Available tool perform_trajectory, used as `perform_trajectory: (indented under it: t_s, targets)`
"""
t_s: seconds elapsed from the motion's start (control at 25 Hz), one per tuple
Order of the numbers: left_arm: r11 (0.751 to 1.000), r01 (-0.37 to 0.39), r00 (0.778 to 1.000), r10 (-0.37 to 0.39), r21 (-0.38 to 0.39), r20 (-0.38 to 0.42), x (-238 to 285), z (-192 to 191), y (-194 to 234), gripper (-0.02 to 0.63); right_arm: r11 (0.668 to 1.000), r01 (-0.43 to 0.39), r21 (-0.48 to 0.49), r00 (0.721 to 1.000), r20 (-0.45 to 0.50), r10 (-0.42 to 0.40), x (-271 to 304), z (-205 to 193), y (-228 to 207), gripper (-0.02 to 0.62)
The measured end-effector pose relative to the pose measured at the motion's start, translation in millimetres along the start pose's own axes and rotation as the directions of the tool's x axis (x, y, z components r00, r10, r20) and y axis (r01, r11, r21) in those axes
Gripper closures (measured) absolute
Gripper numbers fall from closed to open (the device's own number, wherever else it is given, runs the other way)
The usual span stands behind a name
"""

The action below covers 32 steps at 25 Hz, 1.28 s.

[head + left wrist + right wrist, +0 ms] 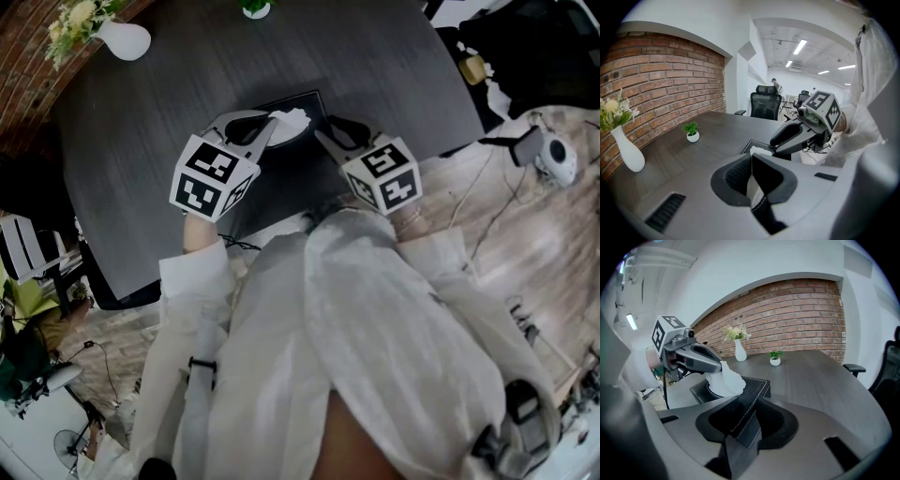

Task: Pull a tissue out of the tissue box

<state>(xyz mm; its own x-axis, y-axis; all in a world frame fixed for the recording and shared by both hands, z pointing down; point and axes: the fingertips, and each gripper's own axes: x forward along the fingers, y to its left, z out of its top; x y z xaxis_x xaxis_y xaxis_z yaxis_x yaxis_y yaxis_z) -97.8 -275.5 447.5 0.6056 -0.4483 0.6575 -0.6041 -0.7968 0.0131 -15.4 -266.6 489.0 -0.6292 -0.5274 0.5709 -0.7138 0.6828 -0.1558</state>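
Setting: dark table [141, 112] below a brick wall [797, 310]; 1 white vase [127, 39] and 1 small pot plant [775, 359] stand at the far edge, well apart from the work.

Item 1, box [752, 387]: black, stitched, flat on the table near the front edge, between the 2 grippers.

Item 2, tissue [725, 379]: white, standing out of the box's top opening, base still inside, tip leaning toward the left gripper.

Item 3, left gripper [267, 127]: jaws clenched on the tissue's upper end, a white strip pinched between the pads. It is the nearer of the 2 to the tissue.

Item 4, right gripper [743, 423]: jaws clamped on the box's near corner edge, apparently as an anchor.

Key relation: the tissue runs from the opening up to the left jaws, so the pull likely goes up and away from the box along that line, with the right gripper holding the box down.
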Motion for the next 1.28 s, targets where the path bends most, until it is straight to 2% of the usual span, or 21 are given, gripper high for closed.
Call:
perform_trajectory:
  t_s: [0.68,1.28]
  targets:
    - [0.999,-0.019,1.000,0.020,-0.027,0.023,-5.2,3.8,6.5,0.598,1.000,-0.004,0.005,1.000,0.001,0.004,-0.2,0.0,-0.3,0.477]
    - [0.999,-0.047,0.998,0.047,-0.002,0.034,-7.3,11.8,7.9,0.598,1.000,-0.004,0.003,1.000,0.005,0.004,-1.3,-0.7,-0.7,0.477]
